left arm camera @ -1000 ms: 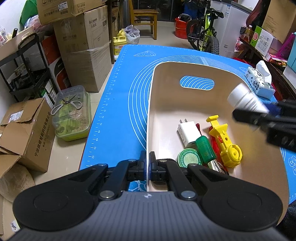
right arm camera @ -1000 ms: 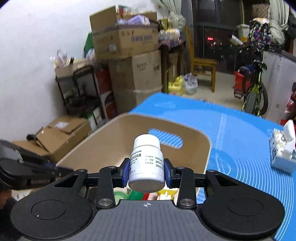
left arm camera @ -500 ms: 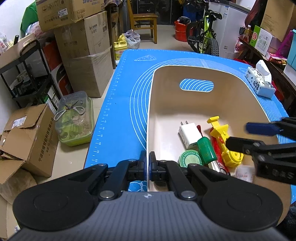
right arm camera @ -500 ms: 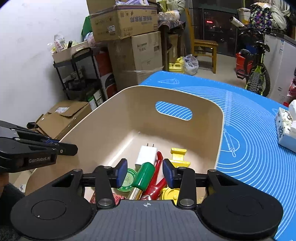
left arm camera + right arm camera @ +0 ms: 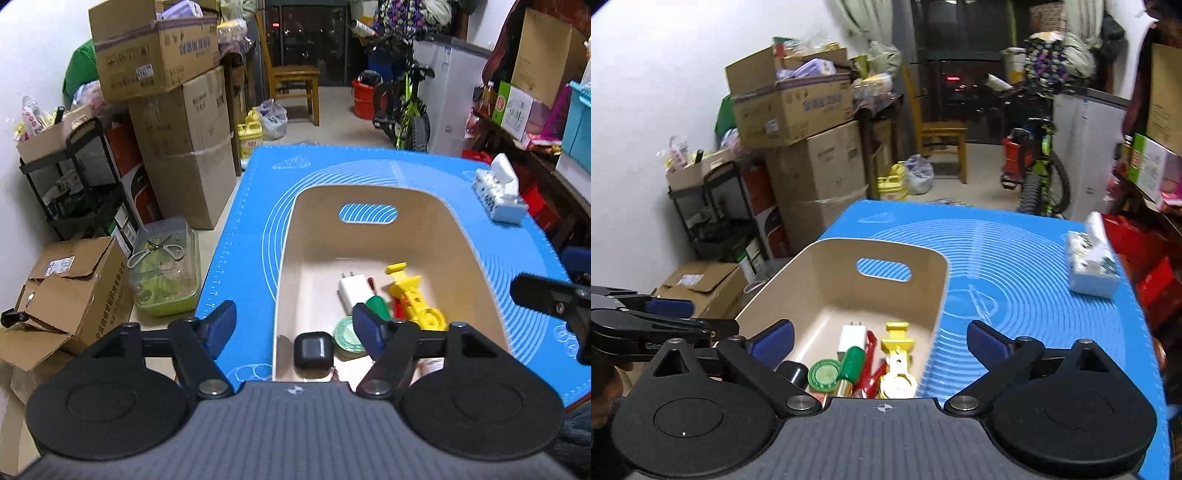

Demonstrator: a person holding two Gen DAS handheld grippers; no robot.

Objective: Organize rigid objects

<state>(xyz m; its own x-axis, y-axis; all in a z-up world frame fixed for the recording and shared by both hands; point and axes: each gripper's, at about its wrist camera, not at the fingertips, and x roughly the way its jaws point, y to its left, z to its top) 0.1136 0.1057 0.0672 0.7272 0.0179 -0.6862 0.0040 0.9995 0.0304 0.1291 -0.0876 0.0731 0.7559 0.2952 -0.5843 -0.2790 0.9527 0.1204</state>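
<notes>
Both tongs: my L gripper point(image 5: 293, 328) & R gripper point(image 5: 881, 341) just opened wide, nothing held.
Bin point(image 5: 469, 236): stiff, light; I'd pinch rim.

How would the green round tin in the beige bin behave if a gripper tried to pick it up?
The green round tin lies flat on the floor of the beige bin, so it probably will not roll. It looks rigid and light. Its low rim gives little to pinch, and the green handle and black case crowd it, so a grip may slip.
</notes>
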